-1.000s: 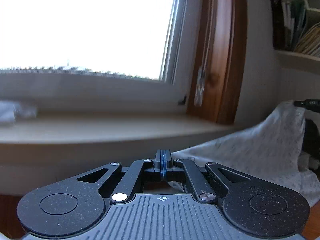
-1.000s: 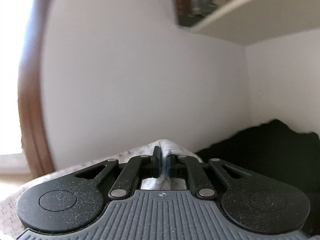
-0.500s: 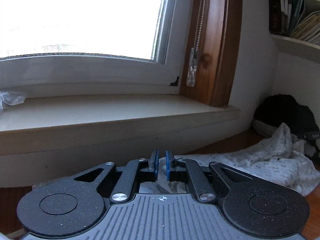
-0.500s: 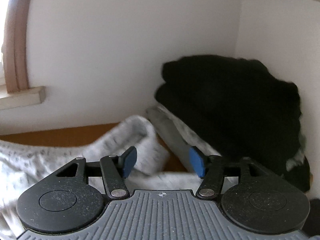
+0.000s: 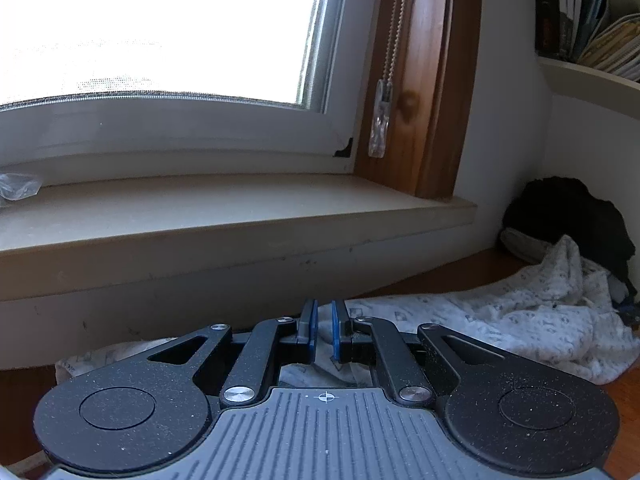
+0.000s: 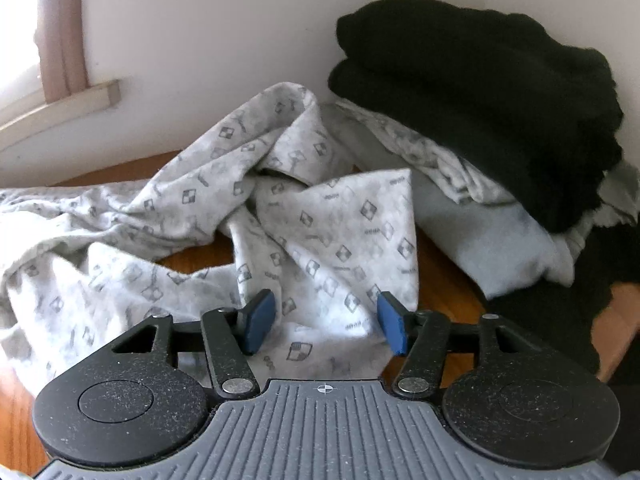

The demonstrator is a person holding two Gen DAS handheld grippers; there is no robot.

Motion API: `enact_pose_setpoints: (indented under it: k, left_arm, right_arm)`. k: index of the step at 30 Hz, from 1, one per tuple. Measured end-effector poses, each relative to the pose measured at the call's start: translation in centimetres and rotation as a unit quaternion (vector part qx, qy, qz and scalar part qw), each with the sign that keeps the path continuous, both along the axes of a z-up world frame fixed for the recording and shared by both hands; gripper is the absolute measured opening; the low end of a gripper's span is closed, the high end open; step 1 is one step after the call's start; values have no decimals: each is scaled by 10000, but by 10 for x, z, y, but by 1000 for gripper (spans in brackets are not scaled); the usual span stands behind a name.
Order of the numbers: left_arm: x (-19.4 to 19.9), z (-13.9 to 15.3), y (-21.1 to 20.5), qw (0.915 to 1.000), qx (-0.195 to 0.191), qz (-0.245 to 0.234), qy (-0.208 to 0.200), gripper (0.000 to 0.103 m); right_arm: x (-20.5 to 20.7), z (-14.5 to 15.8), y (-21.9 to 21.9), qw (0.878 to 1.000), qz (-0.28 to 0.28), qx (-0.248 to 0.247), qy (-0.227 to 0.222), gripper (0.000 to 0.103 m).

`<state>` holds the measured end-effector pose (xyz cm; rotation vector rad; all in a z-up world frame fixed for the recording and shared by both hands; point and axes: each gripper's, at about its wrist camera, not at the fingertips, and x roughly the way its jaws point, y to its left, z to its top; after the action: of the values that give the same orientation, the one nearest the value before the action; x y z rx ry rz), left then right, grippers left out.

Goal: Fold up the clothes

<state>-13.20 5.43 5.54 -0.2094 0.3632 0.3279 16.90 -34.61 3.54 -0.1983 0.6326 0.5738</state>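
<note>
Right gripper (image 6: 326, 326): jaws parted, closing, patterned white garment (image 6: 280, 216) lying between its pads, unpinched, on the wooden table (image 6: 440, 276). Left gripper (image 5: 324, 334): nearly shut, cloth behind its pads; grip unclear. Beyond: folded black clothes (image 6: 480, 96) stacked in corner.

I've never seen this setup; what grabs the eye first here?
A rumpled white patterned garment sprawls over the wooden table, just ahead of the right gripper. A black folded pile sits in the corner behind it. The left view is dominated by a bright window.
</note>
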Motion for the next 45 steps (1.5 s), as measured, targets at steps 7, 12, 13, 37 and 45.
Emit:
enact_pose_setpoints:
  k: [7,12,13,37,45]
  left_arm:
    - [1,2,0,10000,-21,-40,26,6]
    - [1,2,-1,10000,-4,-80,59,6]
    - [1,1,-1,9999,-3,-82,71,6]
    - [9,-13,-9,9981,278,-217,500,6]
    - [9,-11,-10,9983,306,-189,463,6]
  right_arm:
    - [-36,9,-35,9983,-153,-566,-72,44]
    - [-45,29,-45,9969,-214,-750,30,43]
    - [-46,34,-45,9973,-234,-694,-41,44]
    - [89,27,91,9962,-201,-839,67,17]
    - [62,99,149,9848,245,-113,-1716,10]
